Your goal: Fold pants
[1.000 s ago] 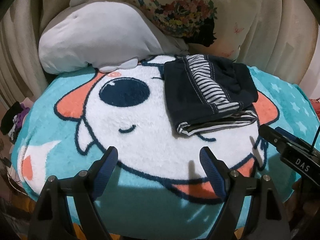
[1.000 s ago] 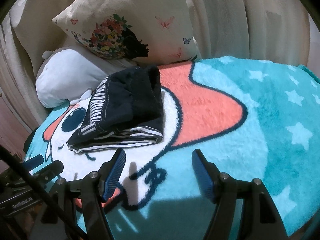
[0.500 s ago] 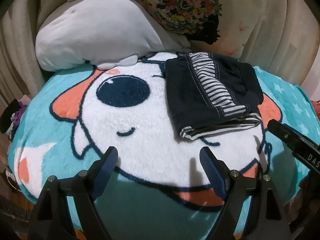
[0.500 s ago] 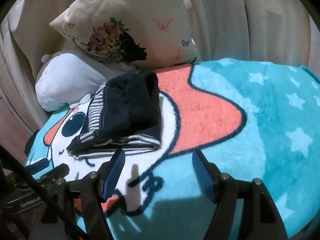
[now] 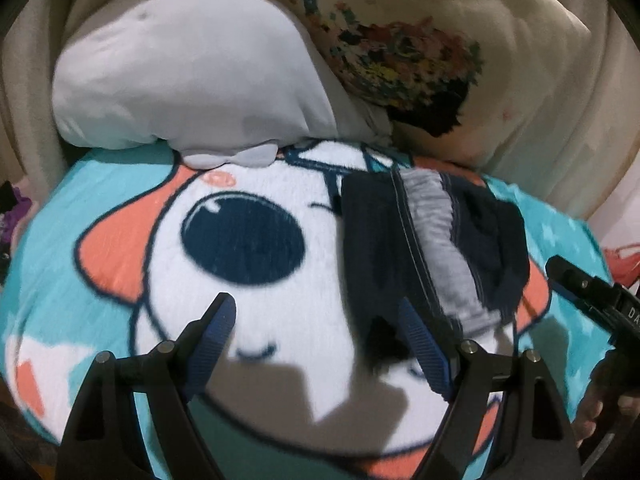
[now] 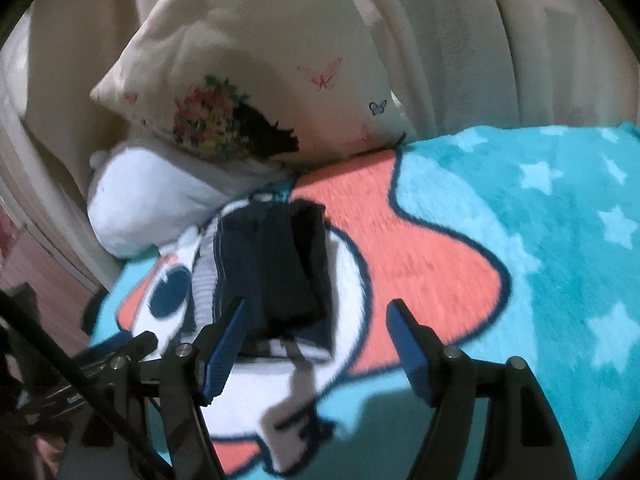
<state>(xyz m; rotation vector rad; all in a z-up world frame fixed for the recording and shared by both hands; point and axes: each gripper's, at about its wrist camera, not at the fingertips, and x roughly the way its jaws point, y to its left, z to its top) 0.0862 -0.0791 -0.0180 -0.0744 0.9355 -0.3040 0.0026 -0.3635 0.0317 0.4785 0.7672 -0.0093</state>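
Both sets of jaws are standing wide and gripping nothing: the left gripper (image 5: 316, 344) is hanging over the white plush of the blanket (image 5: 120, 200) with the pants (image 5: 400, 248) starting just beyond its right finger, and the right gripper (image 6: 316, 340) is spreading its fingers so that the near hem of the pants (image 6: 280, 272) is lying between them, untouched. Judging by the compact dark bundle with its striped lining showing, the folding is looking close to finished, so any further step is asking for a low approach, each gripper taking all layers of one near corner together, carrying them evenly. Beyond the bundle, which is sitting on the cartoon face, a grey plush pillow (image 5: 180, 80) and a floral cushion (image 6: 248, 92) are leaning against pale bedding.
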